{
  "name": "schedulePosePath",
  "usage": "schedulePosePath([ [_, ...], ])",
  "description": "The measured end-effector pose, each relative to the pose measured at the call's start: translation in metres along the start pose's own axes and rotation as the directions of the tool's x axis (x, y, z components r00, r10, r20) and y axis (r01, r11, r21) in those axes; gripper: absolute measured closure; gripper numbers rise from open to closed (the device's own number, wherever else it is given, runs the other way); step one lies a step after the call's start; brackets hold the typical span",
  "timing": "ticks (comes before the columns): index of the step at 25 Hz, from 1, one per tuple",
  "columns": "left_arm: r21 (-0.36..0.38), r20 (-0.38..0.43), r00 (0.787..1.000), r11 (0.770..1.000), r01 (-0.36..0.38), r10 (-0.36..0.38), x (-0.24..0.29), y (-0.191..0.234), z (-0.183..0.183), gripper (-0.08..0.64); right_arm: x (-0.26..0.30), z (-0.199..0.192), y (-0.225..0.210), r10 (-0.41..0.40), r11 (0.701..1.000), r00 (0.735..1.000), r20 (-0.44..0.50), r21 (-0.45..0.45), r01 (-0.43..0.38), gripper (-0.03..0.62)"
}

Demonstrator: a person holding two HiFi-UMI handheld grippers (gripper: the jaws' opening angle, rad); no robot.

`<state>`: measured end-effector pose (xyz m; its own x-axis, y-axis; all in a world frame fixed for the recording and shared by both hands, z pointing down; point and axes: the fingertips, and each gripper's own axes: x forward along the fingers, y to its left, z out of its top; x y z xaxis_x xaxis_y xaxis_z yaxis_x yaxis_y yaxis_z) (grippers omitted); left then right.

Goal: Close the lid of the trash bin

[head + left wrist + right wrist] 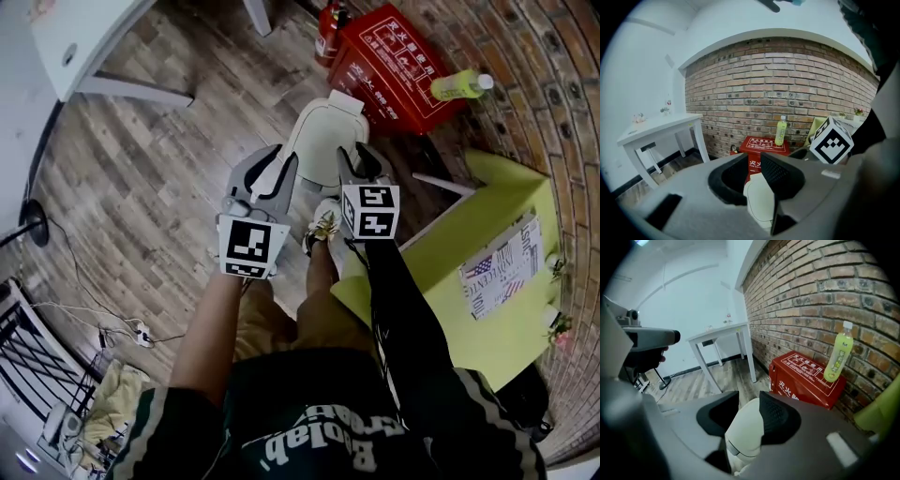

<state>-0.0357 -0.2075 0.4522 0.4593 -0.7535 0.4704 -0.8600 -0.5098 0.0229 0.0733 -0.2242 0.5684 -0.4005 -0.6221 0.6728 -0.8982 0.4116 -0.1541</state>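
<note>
Both grippers are up in the air in front of me and neither one is holding anything. My left gripper (752, 164) has its jaws spread apart. All I see through the gap is the trash bin (323, 136) down on the wood floor (159, 178), well clear of the pads. It's the same with my right gripper (747, 404): the jaws are wide apart, nothing is pinched, and the bin's rounded cream top shows between them from above.

From the head view, the bin sits on the floor just past both gripper tips, roughly centred between them. Its lid (328, 120) looks like it's down flat on the body. Neither gripper is touching it.

Just behind the bin is a red box (394, 61) pushed up against the brick wall (553, 103), with a yellow-green bottle (459, 86) on top of it. In the gripper views the bottle is standing upright.

To my right is a lime-green worktop (450, 253) with a printed box (502, 267) on it, close beside my right arm. Off to the left, further along the wall, stands a white worktop (661, 124) with a few small bits on top that are too small to make out.

The marker cubes sit on the backs of both grippers, the left one (246, 246) a bit lower in the head view than the right one (370, 211).
</note>
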Motion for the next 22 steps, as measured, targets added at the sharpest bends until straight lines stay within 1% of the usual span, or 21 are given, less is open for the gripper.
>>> schedulePosePath([
  [4,0.015,0.024,1.0,1.0,0.014,-0.014,-0.015,-0.004,0.026,0.471,-0.04,0.029,0.004,-0.021,1.0,0.997,0.068,-0.002,0.022,0.442],
  [7,0.034,0.033,0.999,0.999,0.028,-0.029,-0.032,-0.002,0.04,0.471,-0.071,0.046,0.014,-0.044,0.999,0.992,0.115,0.014,0.043,0.445],
  [13,0.073,0.041,0.998,0.996,0.044,-0.047,-0.059,0.0,0.064,0.471,-0.116,0.073,0.03,-0.089,0.996,0.98,0.178,0.022,0.086,0.451],
  [18,0.079,0.087,0.994,0.995,0.058,-0.065,-0.087,-0.001,0.088,0.471,-0.146,0.094,0.048,-0.122,0.993,0.965,0.233,0.035,0.117,0.454],
  [20,0.077,0.112,0.99,0.994,0.073,-0.081,-0.095,-0.003,0.101,0.471,-0.159,0.106,0.054,-0.13,0.991,0.957,0.261,0.027,0.128,0.454],
  [22,0.092,0.132,0.987,0.992,0.082,-0.094,-0.106,-0.004,0.114,0.471,-0.172,0.117,0.065,-0.13,0.991,0.95,0.285,0.008,0.133,0.456],
])
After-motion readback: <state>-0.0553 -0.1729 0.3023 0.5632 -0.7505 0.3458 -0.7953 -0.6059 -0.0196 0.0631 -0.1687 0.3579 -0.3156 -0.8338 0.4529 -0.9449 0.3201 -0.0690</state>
